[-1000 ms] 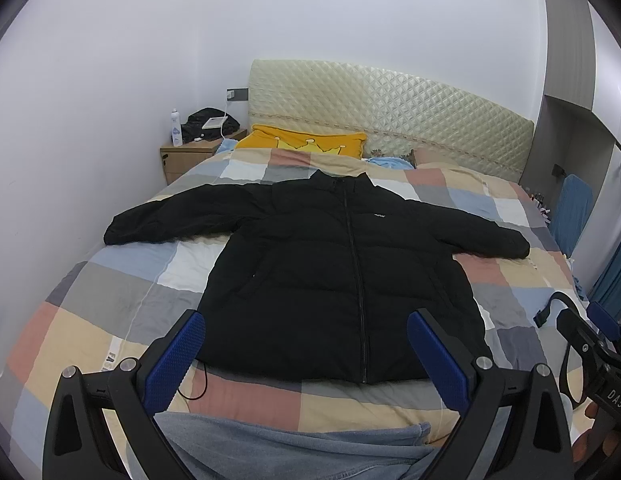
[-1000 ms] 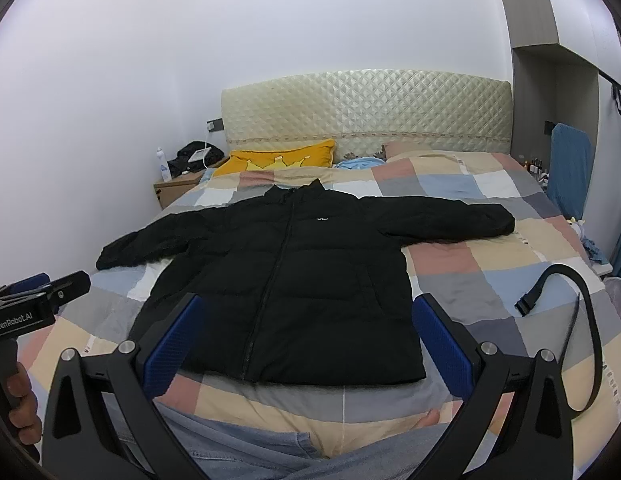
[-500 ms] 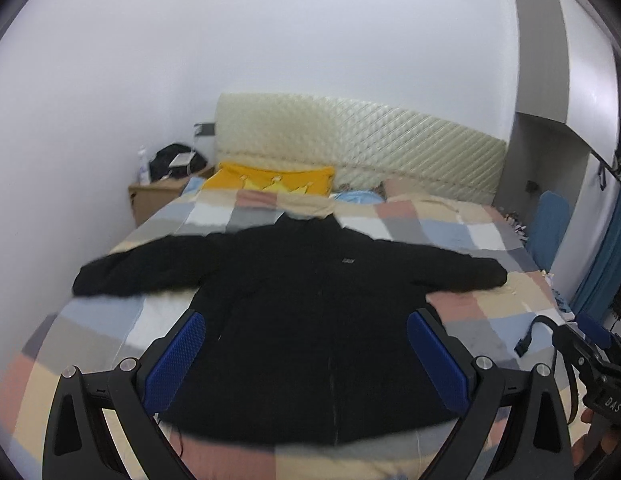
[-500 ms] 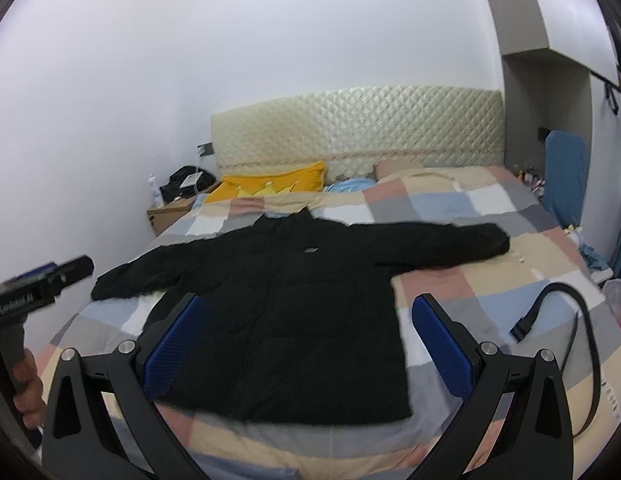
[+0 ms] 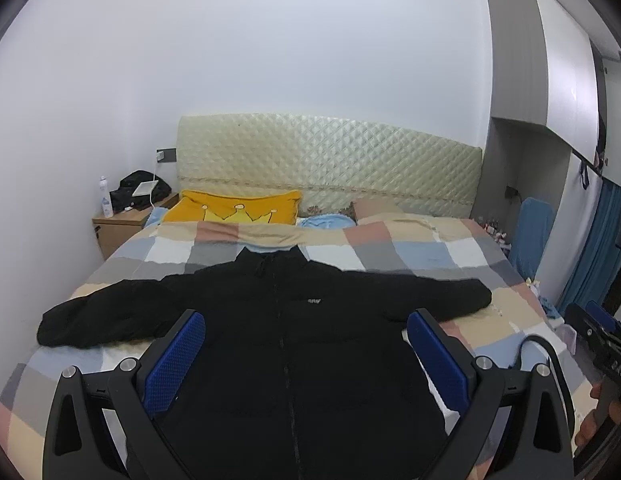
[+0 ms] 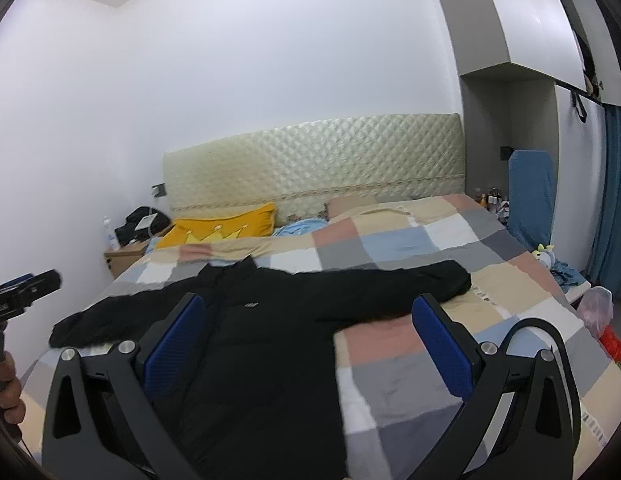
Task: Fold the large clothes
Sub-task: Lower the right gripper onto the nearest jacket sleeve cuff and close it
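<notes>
Patchwork bedding filled the room as I looked out over a black puffer jacket laid flat, front up and zipped, collar toward the quilted headboard. Its sleeves ran straight out to either side, so the long axis lay crosswise to both of my grippers, with the hem nearest me. My left gripper hovered above the jacket's body, fingers spread wide and gripping nothing. My right gripper was likewise spread and empty, sitting over the jacket's right flank, nearer the right sleeve. I judged that sleeve the likelier first fold. Bare quilt lay beyond both cuffs. A black strap curled on the cover to the right, and a yellow crown pillow sat well apart by the headboard.
</notes>
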`<state>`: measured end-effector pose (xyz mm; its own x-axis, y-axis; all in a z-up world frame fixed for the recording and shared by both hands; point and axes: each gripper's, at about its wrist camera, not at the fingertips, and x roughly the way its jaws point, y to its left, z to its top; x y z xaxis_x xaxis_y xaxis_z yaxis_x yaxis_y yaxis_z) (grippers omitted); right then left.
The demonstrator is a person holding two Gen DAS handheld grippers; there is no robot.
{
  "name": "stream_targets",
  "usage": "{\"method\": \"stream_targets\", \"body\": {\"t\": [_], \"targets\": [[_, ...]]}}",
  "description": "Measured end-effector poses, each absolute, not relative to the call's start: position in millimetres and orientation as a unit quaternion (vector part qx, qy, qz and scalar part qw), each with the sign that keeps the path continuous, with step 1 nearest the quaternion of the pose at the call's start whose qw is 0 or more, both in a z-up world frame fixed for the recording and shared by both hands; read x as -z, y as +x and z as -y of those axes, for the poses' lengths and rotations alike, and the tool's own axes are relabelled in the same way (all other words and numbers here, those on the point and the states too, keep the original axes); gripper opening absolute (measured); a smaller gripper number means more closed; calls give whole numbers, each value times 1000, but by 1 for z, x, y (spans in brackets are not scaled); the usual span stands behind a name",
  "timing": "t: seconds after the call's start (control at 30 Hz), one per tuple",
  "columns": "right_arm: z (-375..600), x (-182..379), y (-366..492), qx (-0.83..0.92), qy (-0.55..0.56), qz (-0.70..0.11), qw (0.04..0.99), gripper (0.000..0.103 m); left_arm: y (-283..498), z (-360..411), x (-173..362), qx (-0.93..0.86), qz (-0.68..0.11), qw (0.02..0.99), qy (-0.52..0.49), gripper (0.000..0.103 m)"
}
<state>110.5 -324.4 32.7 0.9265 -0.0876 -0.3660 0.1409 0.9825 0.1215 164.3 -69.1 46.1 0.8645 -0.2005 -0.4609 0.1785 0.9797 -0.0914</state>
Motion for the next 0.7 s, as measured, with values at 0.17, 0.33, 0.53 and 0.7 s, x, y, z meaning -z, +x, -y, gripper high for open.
{"method": "stream_targets", "body": {"t": [0.17,0.33,0.53,0.7], "targets": [[361,-23,145,52,79,-169,981,103,186,66,-16,94,-251,963,-34,102],[407,5,189,67,87,-176,978,103,209,62,29,60,-266,962,-13,102],[462,70,270,69,60,-232,968,103,241,52,78,27,-304,952,-24,102],[536,130,330,85,154,-255,951,103,266,49,114,17,-323,946,-15,102]]}}
